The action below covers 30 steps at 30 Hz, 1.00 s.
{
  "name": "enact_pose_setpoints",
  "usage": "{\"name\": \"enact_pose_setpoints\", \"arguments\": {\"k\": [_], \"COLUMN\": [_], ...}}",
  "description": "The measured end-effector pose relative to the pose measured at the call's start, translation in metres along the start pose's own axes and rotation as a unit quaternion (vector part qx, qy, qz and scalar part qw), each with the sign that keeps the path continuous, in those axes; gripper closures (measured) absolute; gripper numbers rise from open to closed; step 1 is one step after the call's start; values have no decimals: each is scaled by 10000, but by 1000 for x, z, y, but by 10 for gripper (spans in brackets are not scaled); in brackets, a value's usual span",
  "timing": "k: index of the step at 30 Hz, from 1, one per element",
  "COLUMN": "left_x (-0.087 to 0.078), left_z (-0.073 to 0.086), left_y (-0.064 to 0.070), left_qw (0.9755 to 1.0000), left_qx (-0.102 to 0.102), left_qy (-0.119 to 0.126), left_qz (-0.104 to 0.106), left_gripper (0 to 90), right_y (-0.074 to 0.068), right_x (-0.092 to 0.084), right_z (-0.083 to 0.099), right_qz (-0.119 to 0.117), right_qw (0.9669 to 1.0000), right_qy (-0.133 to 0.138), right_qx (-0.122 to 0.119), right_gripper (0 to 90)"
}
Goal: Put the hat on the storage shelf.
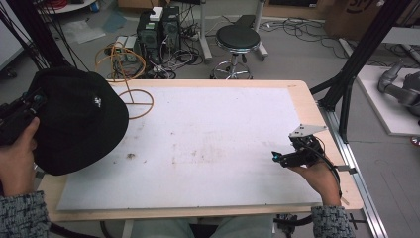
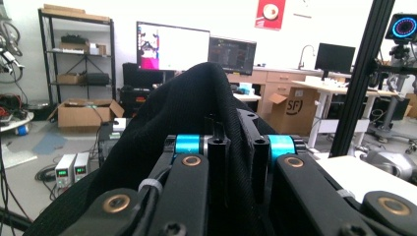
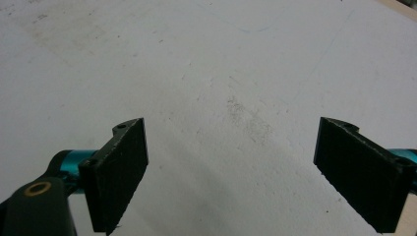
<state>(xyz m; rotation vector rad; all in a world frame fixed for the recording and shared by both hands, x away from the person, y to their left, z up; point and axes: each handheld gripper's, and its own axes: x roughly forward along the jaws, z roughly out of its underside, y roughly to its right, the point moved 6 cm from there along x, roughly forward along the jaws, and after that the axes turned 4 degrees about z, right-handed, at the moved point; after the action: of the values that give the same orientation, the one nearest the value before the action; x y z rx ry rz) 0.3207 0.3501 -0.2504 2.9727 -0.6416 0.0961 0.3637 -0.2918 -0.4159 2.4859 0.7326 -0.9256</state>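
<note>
The left hand-held gripper (image 1: 20, 113) is clamped on a black hat (image 1: 79, 119), lifted at the worktop's (image 1: 208, 144) left edge. The right hand-held gripper (image 1: 292, 156) rests near the right, jaws wide apart. I'd keep the pinch firm and bring the right one in to steady the loose brim.

One black hat (image 1: 74, 119) shows, along with two grippers: the left gripper (image 1: 20, 116) and the right gripper (image 1: 297, 153). There is one table (image 1: 302, 96) carrying one white mat (image 1: 198, 144). Beyond it stand one black stool (image 1: 237, 37) and two computer towers (image 1: 158, 29).

Even, bright indoor light; soft shadows, slightly blurred pictures.
</note>
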Motion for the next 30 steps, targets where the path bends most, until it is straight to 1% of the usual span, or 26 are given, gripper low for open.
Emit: {"name": "enact_pose_setpoints", "arguments": {"k": [4, 5, 10, 16, 19, 22, 23, 25, 27, 30], "left_x": [6, 8, 17, 20, 19, 18, 18, 19, 21, 25], "left_z": [-8, -9, -14, -21, -24, -29, -31, -33, -36, -40], "left_y": [-1, -1, -2, -7, -10, -14, -16, -17, -18, -20], "left_qw": [10000, 10000, 9997, 9992, 9983, 9974, 9973, 9970, 9968, 9963], "left_qx": [20, -8, 43, 93, 0, -67, -67, -49, 20, 69], "left_qy": [42, 61, 88, 95, 162, 230, 250, 254, 226, 198], "left_qz": [20, 40, 203, 389, 560, 677, 687, 733, 763, 839], "left_gripper": [837, 837, 837, 837, 837, 837, 838, 838, 838, 838], "right_y": [0, 0, 0, 0, 0, 1, 0, 0, -1, -3], "right_x": [0, 0, 0, 0, 0, -1, -2, -3, -4, -4], "right_z": [0, 0, 1, 2, 2, 2, 3, 3, 3, 4], "right_qz": [4, 5, -4, 8, 12, 35, 33, 27, 40, 34], "right_qw": [10000, 10000, 10000, 10000, 10000, 10000, 10000, 10000, 10000, 9999], "right_qy": [7, 7, -9, -30, -18, -16, -7, 4, 23, 28], "right_qx": [-5, -2, 0, -11, -22, -4, -9, -17, -30, -94], "right_gripper": [129, 129, 129, 129, 129, 129, 129, 129, 129, 129]}}
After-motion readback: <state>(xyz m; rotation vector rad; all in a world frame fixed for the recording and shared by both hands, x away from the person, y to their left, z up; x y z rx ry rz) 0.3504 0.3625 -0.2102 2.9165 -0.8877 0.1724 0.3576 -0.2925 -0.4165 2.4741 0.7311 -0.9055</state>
